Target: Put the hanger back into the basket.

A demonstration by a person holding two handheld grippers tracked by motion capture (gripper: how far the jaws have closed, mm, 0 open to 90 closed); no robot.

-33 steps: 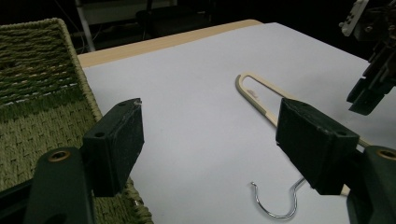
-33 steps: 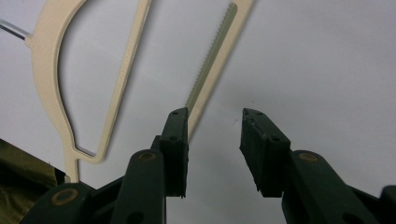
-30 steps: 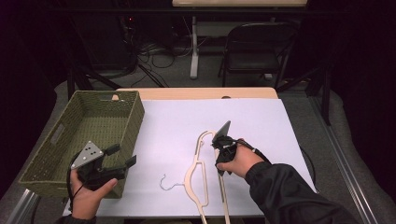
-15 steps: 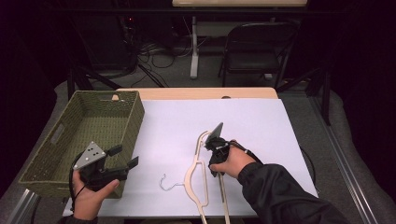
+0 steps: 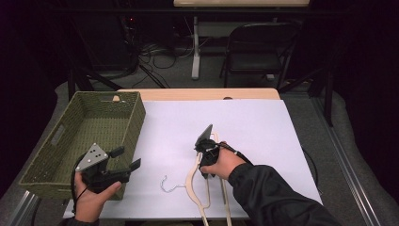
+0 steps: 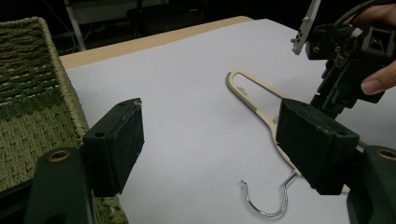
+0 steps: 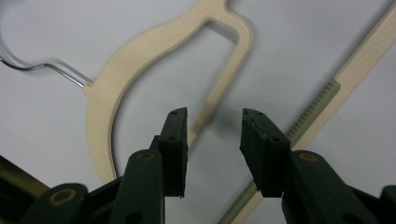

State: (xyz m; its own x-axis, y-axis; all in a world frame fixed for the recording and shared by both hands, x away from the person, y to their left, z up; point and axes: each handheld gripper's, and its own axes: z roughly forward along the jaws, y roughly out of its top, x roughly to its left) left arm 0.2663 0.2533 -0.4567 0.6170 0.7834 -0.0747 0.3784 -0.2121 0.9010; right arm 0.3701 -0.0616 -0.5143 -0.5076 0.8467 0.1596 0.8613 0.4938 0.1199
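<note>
A: What has changed in the last second?

B: The right tongs (image 5: pixel 205 165) have slid toward the person along the cream wooden clothes hanger with a silver wire hook (image 5: pixel 195 181) and dipped a little. They now hang over its curved shoulder rather than near its far loop. The left tongs (image 5: pixel 126 159) have not shifted; they wait at the near corner of the green woven basket (image 5: pixel 70 141).

A: What does that mean for the job?

B: I'd judge it's the approach to a pick-up. The hanger lies flat on the white sheet covering the table (image 5: pixel 263 122), right of the basket and outside it, so nothing has been lifted yet.

A: And the right tongs themselves?

B: Roughly half open. In the right gripper view the two black pads (image 7: pixel 174 140) stand apart with a thin arm of the hanger (image 7: pixel 140 60) beneath the gap, and neither pad presses on it. They grip nothing.

A: The left?

B: Wide open in the left gripper view (image 6: pixel 210 144), nothing between them, just the sheet and the hook beyond.
</note>
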